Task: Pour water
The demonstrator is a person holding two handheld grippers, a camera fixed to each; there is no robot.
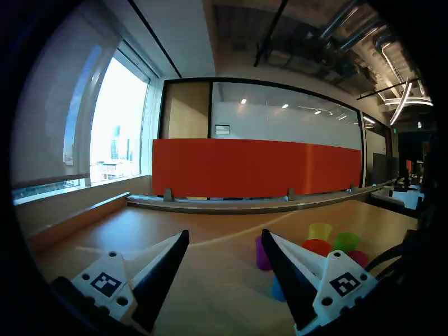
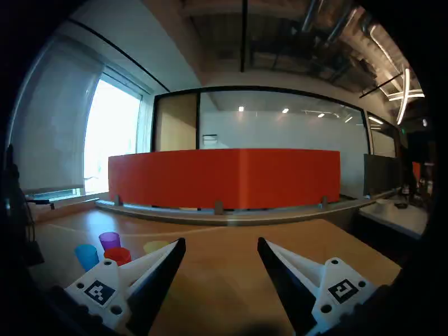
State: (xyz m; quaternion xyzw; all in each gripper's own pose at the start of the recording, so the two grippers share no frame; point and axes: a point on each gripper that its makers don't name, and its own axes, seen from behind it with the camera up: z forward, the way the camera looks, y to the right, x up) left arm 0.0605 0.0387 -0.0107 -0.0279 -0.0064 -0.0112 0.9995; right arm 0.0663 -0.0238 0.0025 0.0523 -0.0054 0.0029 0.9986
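Several coloured plastic cups stand in a cluster on the wooden table. In the left gripper view they sit to the right: a purple cup (image 1: 262, 253), a yellow cup (image 1: 320, 231), an orange-red cup (image 1: 316, 246), a green cup (image 1: 346, 241), a pink cup (image 1: 359, 258) and a blue cup (image 1: 277, 290) partly behind my right finger. My left gripper (image 1: 224, 239) is open, empty, just left of the cups. In the right gripper view a blue cup (image 2: 87, 256), a purple cup (image 2: 110, 241), a red cup (image 2: 117, 255) and a yellow cup (image 2: 155, 246) sit at the lower left. My right gripper (image 2: 220, 246) is open and empty.
An orange divider panel (image 1: 255, 168) runs along the table's far edge. A window (image 1: 115, 134) with a low ledge lies to the left. Another desk (image 2: 395, 215) stands beyond the table's right edge. Dark cables (image 1: 397, 255) lie at the right of the cups.
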